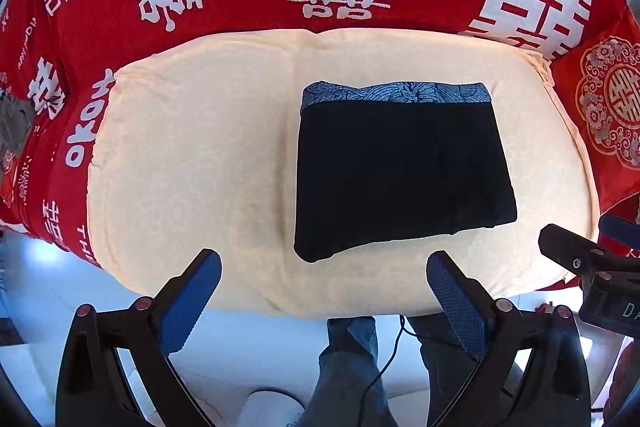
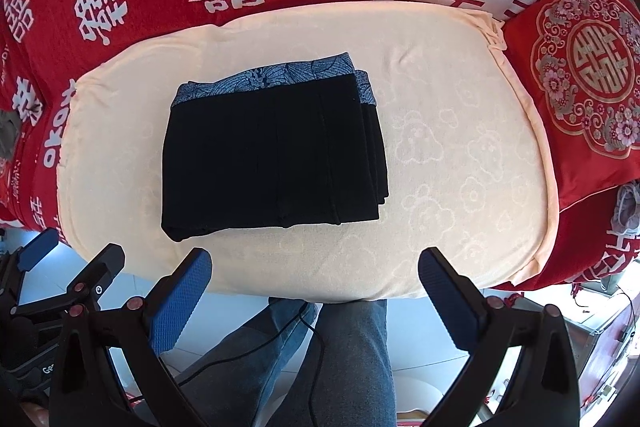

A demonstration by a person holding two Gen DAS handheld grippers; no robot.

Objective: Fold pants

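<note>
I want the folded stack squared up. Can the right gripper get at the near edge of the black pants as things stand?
Probably yes. The right gripper hangs open just short of the pants, only bare cream towel between. The left gripper is off to the side.

Folded pants [image 2: 272, 151] on towel [image 2: 460, 155], cushion [image 2: 576, 75] right

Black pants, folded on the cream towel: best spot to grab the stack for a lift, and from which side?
Grip the near hem edge of the black pants, coming in low from the person's side. The layers end flush there and face both open grippers, left and right; the stepped right edge would likely splay.
</note>
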